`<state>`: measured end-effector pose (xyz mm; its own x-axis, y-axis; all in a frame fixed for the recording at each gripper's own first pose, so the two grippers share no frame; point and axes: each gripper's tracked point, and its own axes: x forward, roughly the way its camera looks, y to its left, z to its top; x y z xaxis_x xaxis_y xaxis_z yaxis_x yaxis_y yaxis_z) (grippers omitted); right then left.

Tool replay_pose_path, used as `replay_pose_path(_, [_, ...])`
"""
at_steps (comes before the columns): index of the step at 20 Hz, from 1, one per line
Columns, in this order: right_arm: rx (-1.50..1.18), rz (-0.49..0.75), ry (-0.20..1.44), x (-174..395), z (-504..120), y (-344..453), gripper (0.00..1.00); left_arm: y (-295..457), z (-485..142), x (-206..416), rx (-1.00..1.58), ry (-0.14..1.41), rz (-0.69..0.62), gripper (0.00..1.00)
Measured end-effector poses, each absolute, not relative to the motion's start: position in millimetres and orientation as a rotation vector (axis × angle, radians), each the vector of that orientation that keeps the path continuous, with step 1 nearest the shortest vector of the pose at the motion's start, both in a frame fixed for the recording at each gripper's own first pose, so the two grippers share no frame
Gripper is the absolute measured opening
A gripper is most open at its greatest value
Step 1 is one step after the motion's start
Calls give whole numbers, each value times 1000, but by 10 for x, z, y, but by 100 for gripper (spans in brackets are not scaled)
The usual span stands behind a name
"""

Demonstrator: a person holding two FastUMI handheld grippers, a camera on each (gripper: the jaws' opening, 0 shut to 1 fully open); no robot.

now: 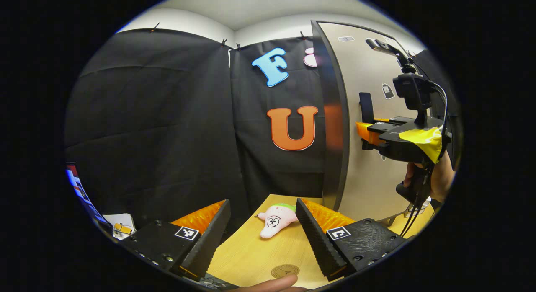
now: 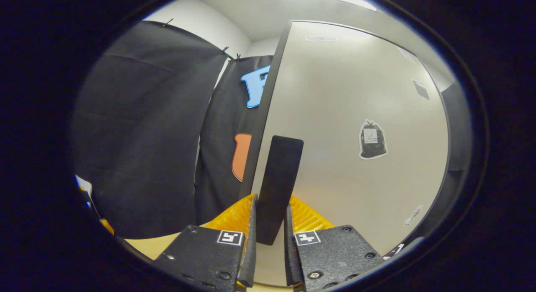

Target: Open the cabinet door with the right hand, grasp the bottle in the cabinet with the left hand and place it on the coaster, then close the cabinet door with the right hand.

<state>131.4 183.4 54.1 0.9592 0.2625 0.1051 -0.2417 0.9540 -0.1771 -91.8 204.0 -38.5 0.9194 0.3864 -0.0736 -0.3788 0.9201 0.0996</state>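
Left gripper (image 1: 263, 237) gapes idle over the light wooden table (image 1: 251, 258), round brown coaster (image 1: 284, 270) at its 6 o'clock. Right gripper (image 2: 270, 237) clamps the pale cabinet door's (image 2: 343, 116) flat black handle (image 2: 279, 179). Pull steadily along the hinge arc. Can't tell where the bottle is.

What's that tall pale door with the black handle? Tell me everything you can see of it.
The cabinet door is a tall, flat panel, pale grey and smooth with a faint sheen, framed by a dark edge. A few small stickers dot its face. A flat black handle stands upright near its edge. The right tongs are closed on that handle, one finger on each side. In the left gripper view the door stands beside the wooden table, and a hand holds those tongs.
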Motion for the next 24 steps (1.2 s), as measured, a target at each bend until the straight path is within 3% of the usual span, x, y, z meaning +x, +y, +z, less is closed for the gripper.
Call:
replay_pose_path(11, [-153, 362, -53, 520, 402, 1648, 29, 1893, -446, -552, 70, 53, 240, 95])
replay_pose_path(24, [-159, 479, 64, -332, 294, 1074, 27, 1452, -484, 322, 106, 61, 95, 95])
